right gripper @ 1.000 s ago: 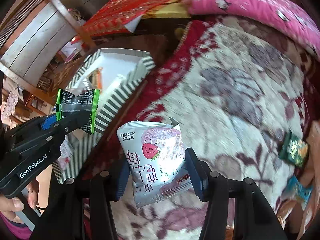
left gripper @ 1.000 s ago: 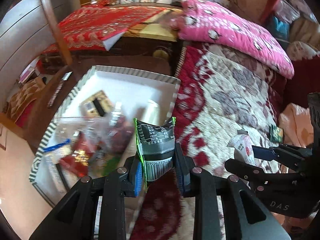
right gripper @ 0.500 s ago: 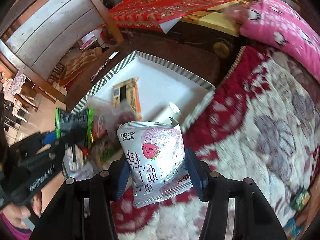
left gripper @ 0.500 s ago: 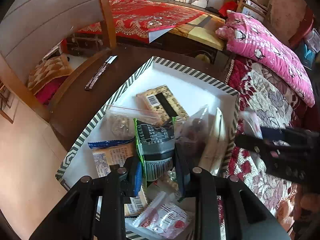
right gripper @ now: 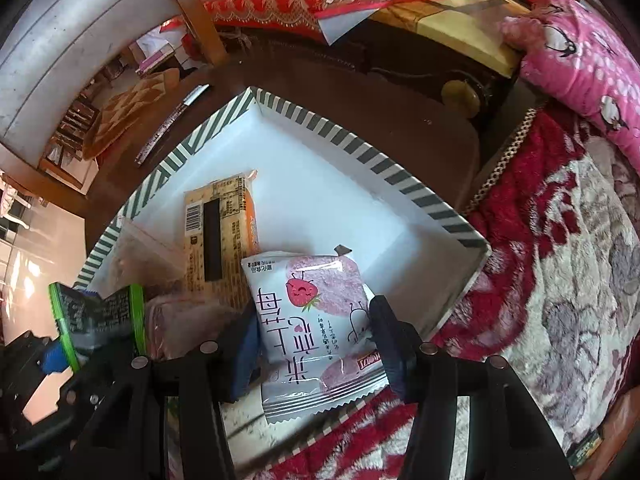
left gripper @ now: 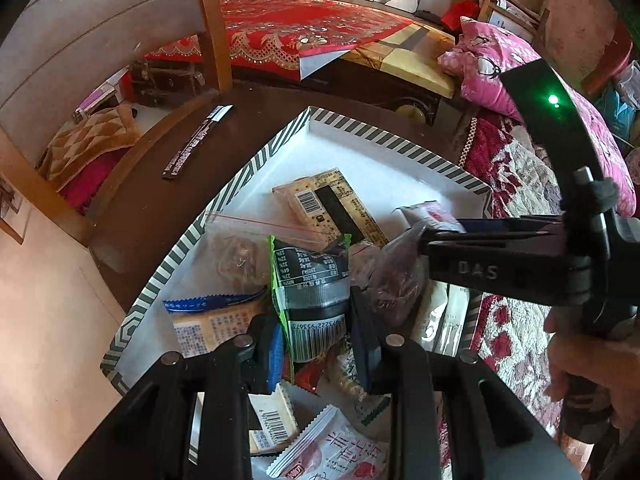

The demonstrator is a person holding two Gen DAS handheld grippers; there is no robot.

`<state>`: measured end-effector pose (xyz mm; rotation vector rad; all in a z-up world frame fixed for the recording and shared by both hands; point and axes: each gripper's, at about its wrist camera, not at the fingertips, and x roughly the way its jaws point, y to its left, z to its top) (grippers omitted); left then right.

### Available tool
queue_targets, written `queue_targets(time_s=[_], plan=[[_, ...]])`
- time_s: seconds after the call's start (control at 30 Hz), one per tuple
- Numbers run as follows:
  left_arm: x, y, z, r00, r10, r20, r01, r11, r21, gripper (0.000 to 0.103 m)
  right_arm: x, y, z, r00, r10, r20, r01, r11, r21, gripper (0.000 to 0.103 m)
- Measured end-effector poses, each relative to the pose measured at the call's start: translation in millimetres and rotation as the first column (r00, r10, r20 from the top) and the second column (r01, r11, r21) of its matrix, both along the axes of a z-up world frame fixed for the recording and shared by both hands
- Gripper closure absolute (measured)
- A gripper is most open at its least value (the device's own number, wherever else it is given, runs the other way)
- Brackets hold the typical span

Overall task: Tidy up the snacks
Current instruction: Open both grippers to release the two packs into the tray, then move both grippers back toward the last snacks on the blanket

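Note:
My left gripper [left gripper: 318, 334] is shut on a green and black snack packet [left gripper: 310, 292] and holds it over the near part of a white box with a green-striped rim [left gripper: 384, 142]. The packet also shows in the right wrist view [right gripper: 100, 320]. My right gripper [right gripper: 314, 340] is shut on a white and pink strawberry snack packet [right gripper: 312, 328] above the box's right side [right gripper: 360, 148]. The right gripper also shows in the left wrist view [left gripper: 436, 230]. Several snack packets lie in the box, among them a yellow biscuit pack [left gripper: 332, 208].
The box sits on a dark round table [left gripper: 160, 208] with a long thin wrapper [left gripper: 196, 142] on it. A red and cream floral blanket [right gripper: 560, 260] lies to the right, a pink pillow [right gripper: 580, 60] behind it. A wooden post [left gripper: 210, 28] stands at the back left.
Both grippers have moved left from over the blanket to over the box, each still holding its packet. The right gripper has come close beside the left one.

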<state>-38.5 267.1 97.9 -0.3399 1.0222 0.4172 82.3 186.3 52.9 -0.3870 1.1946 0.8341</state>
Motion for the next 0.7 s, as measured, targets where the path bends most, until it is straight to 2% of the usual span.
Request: queue_targets(time_s=[0.1, 0.17, 0.23, 0.4, 0.47, 0.57, 0.7], plan=[[0.7, -0.1, -1.7, 1.0, 0.013, -0.005, -0.013, 1.0, 0.001, 0.073, -1.5, 0.3, -0.8, 1.0, -0.001, -0.009, 0.001, 1.0, 0.006, 0.045], [0.8, 0.8, -3.2, 1.0, 0.021, -0.014, -0.021, 1.0, -0.005, 0.064, -3.1, -2.8, 0.2, 1.0, -0.005, -0.017, 0.005, 1.0, 0.011, 0.044], [-0.9, 1.2, -3.3, 0.999, 0.031, -0.013, -0.031, 0.999, -0.009, 0.048, -4.2, -7.7, 2.7, 1.0, -0.012, -0.021, 0.012, 1.0, 0.022, 0.042], [-5.5, -0.3, 2.6, 0.999, 0.045, -0.001, -0.045, 0.999, -0.002, 0.035, -9.1, -28.0, 17.0, 0.999, -0.036, -0.019, 0.037, 0.997, 0.074, 0.038], [-8.4, -2.3, 7.4, 0.999, 0.049, 0.009, -0.049, 0.999, 0.006, 0.034, -11.0, -37.7, 24.6, 0.999, -0.045, -0.019, 0.046, 0.994, 0.099, 0.037], [-11.4, -8.6, 15.2, 0.999, 0.046, 0.025, -0.047, 0.999, 0.018, 0.028, -14.7, -55.4, 33.2, 0.998, -0.056, -0.01, 0.057, 0.992, 0.112, 0.035], [-9.8, -25.8, 24.0, 0.999, 0.027, 0.043, -0.028, 0.999, 0.035, 0.026, -21.6, -89.2, 42.2, 0.996, -0.094, -0.007, 0.094, 0.984, 0.152, 0.035]])
